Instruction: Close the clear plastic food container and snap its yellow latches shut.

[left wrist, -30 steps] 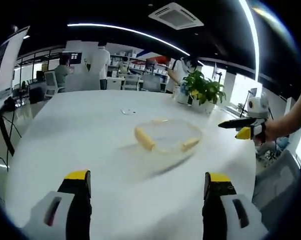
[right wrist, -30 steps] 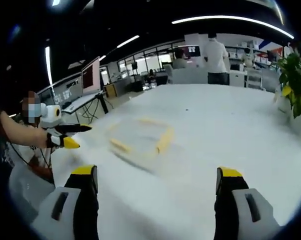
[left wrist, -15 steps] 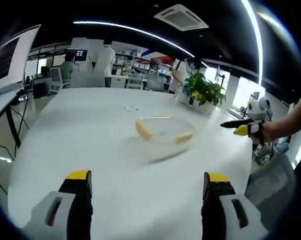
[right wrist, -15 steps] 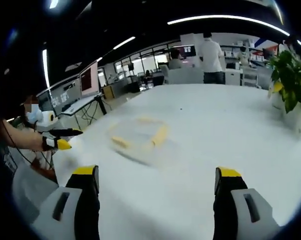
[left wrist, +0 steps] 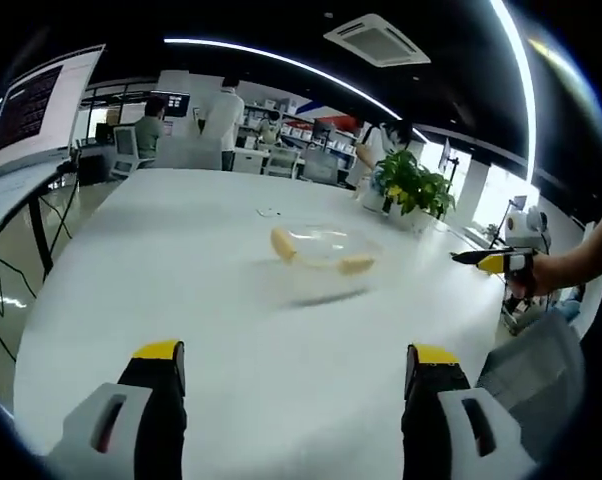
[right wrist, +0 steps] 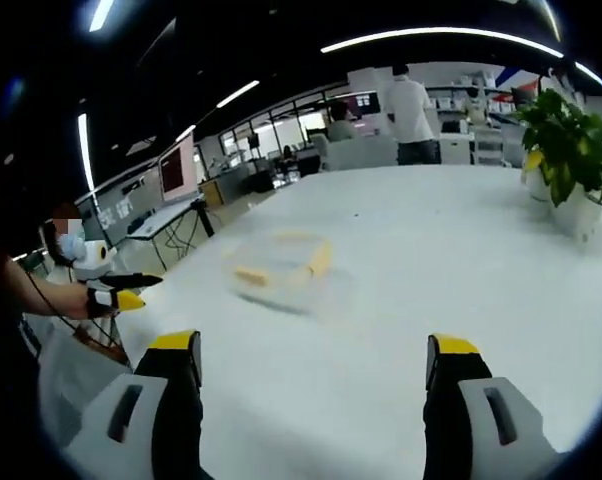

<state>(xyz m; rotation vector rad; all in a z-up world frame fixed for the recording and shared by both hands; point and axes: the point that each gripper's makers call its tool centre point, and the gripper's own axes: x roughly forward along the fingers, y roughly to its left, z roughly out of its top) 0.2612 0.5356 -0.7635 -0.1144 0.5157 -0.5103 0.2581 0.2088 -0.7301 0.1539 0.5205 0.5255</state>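
Note:
A clear plastic food container with yellow latches on two sides sits mid-table on the white table; in the right gripper view the container looks blurred. My left gripper hangs open over the near table edge, well short of the container, nothing between its yellow-tipped jaws. My right gripper is open too, also far back from the container. The right gripper shows at the right of the left gripper view, and the left gripper at the left of the right gripper view.
A potted green plant stands at the table's far right; the plant also appears in the right gripper view. A small scrap lies beyond the container. People and desks fill the background. A monitor stands left.
Both cameras have drawn back from the table, so the container looks smaller and farther. Both grippers stay open.

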